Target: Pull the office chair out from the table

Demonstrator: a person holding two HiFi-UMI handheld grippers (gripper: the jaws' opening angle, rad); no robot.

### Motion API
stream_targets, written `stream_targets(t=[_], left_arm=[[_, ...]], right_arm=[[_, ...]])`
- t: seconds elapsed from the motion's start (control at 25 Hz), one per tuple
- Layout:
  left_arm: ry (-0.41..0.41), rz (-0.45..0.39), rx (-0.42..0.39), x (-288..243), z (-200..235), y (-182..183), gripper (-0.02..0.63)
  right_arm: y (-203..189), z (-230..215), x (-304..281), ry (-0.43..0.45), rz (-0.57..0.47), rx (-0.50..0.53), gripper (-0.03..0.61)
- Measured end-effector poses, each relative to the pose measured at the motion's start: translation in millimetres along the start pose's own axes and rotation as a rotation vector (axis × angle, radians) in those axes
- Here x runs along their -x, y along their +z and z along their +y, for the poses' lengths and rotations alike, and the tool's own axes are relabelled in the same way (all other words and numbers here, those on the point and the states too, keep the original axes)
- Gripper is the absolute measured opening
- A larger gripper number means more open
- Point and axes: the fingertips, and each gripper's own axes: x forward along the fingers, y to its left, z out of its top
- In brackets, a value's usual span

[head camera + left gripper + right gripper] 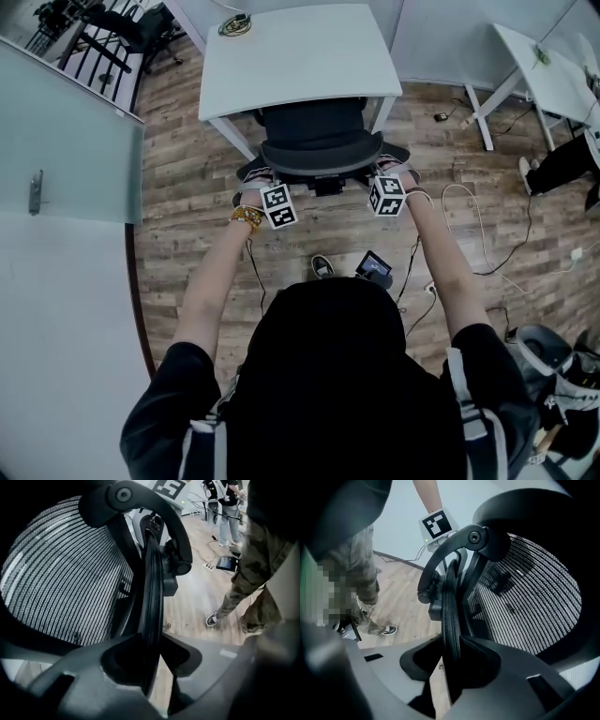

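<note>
Both claws clamped on the office chair [314,141] backrest; seat tucked under the worktop.

Nearest the person, both arms reach forward and down over the wooden floor [187,169]. The left claw [157,644] pinches the black backrest rim [152,588] edge-on between its jaws, with the mesh panel [61,573] to one side. The right claw [452,653] grips the same rim at the opposite side of the backrest (the rim fills the gap between its jaws, mesh on the other side). Seen from the head view, the left claw [255,178] and right claw [392,171] sit at the two ends of the curved backrest. Beyond them, the chair's seat lies beneath the near edge of the white worktop [300,56], between its legs.
</note>
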Motion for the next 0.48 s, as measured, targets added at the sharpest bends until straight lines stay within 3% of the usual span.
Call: stream_targets(t=[0.24,0.48], left_arm=[[0.041,0.014,0.006,1,-4,0,0.127],[0.011,0.029,0.015,-1,-3,-9,0.129]], right_arm=[[0,5,0,-0.006,0.035,-0.002,0.103],[4,6,-10,-0.033,0.068,-0.011,0.106]])
